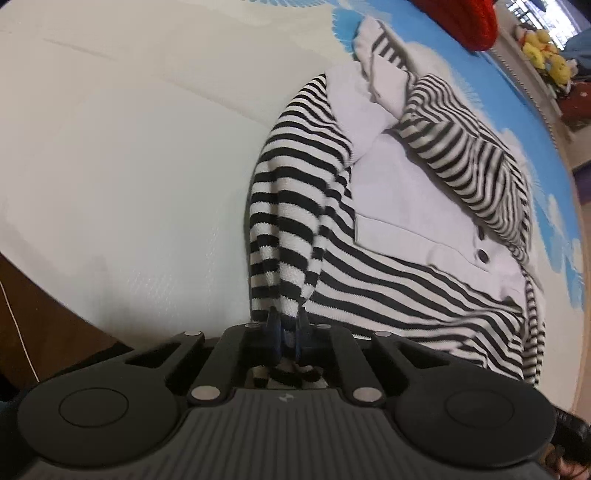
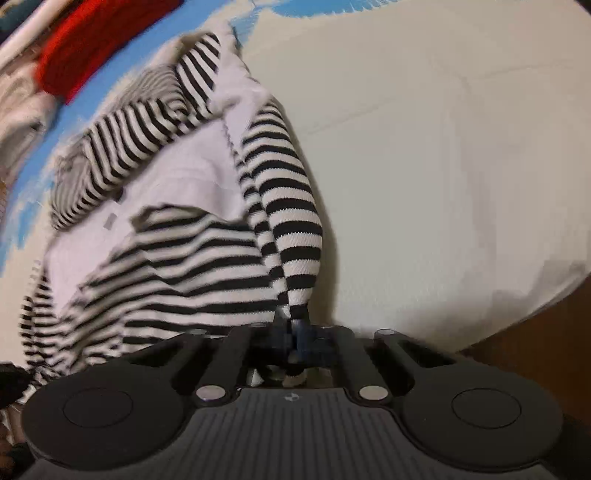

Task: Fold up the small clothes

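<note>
the left wrist view showed the top (image 1: 424, 236) sharply: a black-and-white striped garment with a plain white front panel, a dark button (image 1: 483, 254) on it, lying on a white mattress (image 1: 129, 147) with a blue-and-white patterned strip along its far side. it also took in yellow toys (image 1: 546, 51) beyond that strip, which the right wrist view did not. the right wrist view was smeared by blur (stripes still readable) and showed the top (image 2: 177, 240) from the opposite side, with a red cloth (image 2: 88, 48) past it, seen in the left view too (image 1: 465, 22).

the left gripper (image 1: 287, 325) was clenched on a striped fold of the top, cloth bunched between its blue pads and trailing back into the mechanism. the right gripper (image 2: 291, 328) was likewise clamped on a striped fold, low and close over the bed.

in each view, bare mattress (image 2: 443, 166) lay open on the outer side of the gripped fold, and the mattress edge curved away near the frame's lower corner with dark wood below it.
</note>
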Demonstrator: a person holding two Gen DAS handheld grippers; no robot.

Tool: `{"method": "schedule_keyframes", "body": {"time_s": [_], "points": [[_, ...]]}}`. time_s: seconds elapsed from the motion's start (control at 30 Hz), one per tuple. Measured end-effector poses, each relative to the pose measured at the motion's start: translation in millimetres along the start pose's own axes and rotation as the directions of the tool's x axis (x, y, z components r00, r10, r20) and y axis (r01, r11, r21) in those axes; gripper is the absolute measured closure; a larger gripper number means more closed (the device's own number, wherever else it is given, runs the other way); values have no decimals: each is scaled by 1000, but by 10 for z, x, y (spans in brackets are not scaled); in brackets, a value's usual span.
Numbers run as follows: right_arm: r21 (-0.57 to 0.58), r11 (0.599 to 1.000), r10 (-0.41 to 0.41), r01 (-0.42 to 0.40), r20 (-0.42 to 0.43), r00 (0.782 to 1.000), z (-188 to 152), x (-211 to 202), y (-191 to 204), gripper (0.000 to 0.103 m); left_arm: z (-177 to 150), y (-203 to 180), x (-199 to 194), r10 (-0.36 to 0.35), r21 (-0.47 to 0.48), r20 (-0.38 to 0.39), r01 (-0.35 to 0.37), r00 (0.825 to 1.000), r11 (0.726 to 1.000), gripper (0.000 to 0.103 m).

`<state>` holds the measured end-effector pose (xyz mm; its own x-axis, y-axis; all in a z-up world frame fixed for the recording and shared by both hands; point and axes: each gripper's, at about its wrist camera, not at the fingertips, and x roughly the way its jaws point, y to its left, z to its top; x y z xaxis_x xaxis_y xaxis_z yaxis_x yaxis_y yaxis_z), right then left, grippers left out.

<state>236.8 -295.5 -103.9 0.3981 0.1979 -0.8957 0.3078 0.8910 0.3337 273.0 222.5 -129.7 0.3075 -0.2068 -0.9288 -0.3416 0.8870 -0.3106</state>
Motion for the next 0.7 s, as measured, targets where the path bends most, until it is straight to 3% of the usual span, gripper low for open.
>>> {"method": "schedule_keyframes", "body": {"time_s": [0.07,0.2,0.3,0.37,0.53,0.57,0.6,0.63,0.7], "points": [[0,1000,8,-8,33,999,10,-70,-1,99,-30,7,-11,-22,12,-22,23,999,1000,95],[61,998,-17,12,77,997,58,-178,-131,99,-44,42,40,-6,14,-57,6,998,1000,75],[58,998,-33,31,42,999,54,-131,-141,89,-23,67,50,7,-1,-59,-7,998,1000,66],[39,998,-53,53,-1,999,39,-58,-118,70,-22,56,62,-1,2,-66,1,998,1000,66],[8,998,-70,70,-12,997,24,-9,-60,70,-59,1,96,20,43,-73,-17,997,999,66],[7,998,-70,70,-13,997,20,-5,-58,71,-63,1,97,21,45,-71,-18,997,999,70],[3,997,-71,71,-14,997,19,0,-52,76,-69,-5,91,15,48,-66,-12,998,999,85],[-5,998,-66,66,-11,998,16,-3,-42,92,-73,-28,76,4,57,-54,-1,999,998,91],[-14,999,-35,35,7,999,13,-39,-14,99,-98,-89,1,17,101,-17,-16,1000,995,95]]}}
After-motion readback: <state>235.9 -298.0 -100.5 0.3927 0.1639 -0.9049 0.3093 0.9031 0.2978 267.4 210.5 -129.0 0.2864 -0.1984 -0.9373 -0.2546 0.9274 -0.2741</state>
